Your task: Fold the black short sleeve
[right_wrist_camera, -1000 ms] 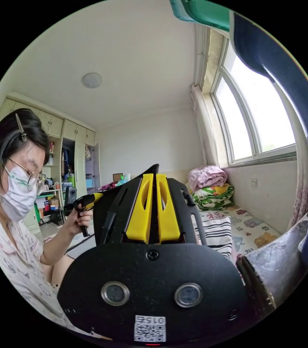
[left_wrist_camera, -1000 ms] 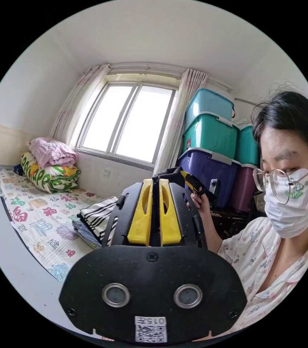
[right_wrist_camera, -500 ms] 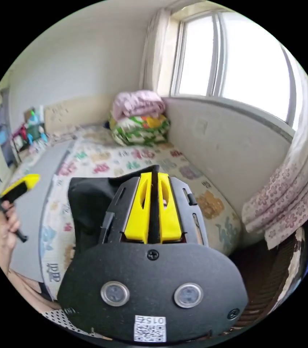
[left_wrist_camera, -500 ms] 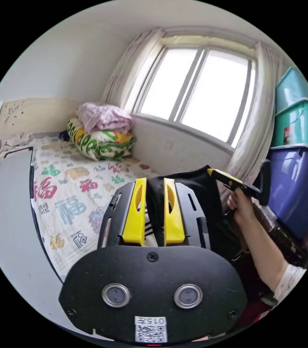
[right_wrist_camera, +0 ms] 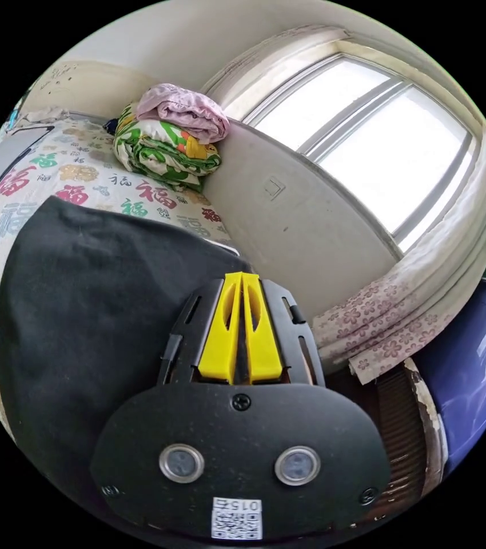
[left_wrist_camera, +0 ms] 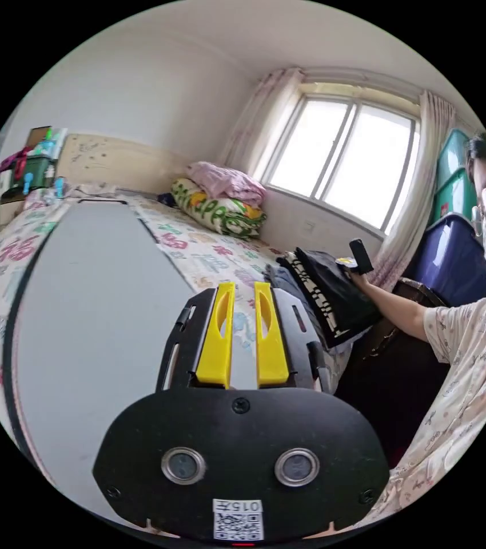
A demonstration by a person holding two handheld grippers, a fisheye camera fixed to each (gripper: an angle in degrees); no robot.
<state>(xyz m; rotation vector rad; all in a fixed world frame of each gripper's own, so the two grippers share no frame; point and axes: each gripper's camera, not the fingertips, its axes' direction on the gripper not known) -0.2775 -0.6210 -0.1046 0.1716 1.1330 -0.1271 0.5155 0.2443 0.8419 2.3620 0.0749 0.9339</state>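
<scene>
The black short sleeve (left_wrist_camera: 334,289) lies folded on top of a pile of clothes at the bed's edge, over a black-and-white striped garment (left_wrist_camera: 313,289). In the right gripper view it spreads dark and flat (right_wrist_camera: 100,309) to the left of my jaws. My right gripper (right_wrist_camera: 241,277) is shut, with the shirt's edge pinched between its yellow jaws. In the left gripper view a hand holds that right gripper (left_wrist_camera: 345,263) at the shirt's far end. My left gripper (left_wrist_camera: 242,286) is open over the bed with nothing between its jaws.
A long grey board (left_wrist_camera: 94,297) lies on the patterned bedsheet (right_wrist_camera: 54,171). Rolled bedding (left_wrist_camera: 220,206) is stacked under the window. Plastic storage boxes (left_wrist_camera: 454,257) stand at the right behind the person (left_wrist_camera: 466,366). A flowered curtain (right_wrist_camera: 391,337) hangs near the right gripper.
The left gripper has let go of the black shirt, opened and drawn back over the bed. The shirt has come down onto the pile, with the right gripper still on it.
</scene>
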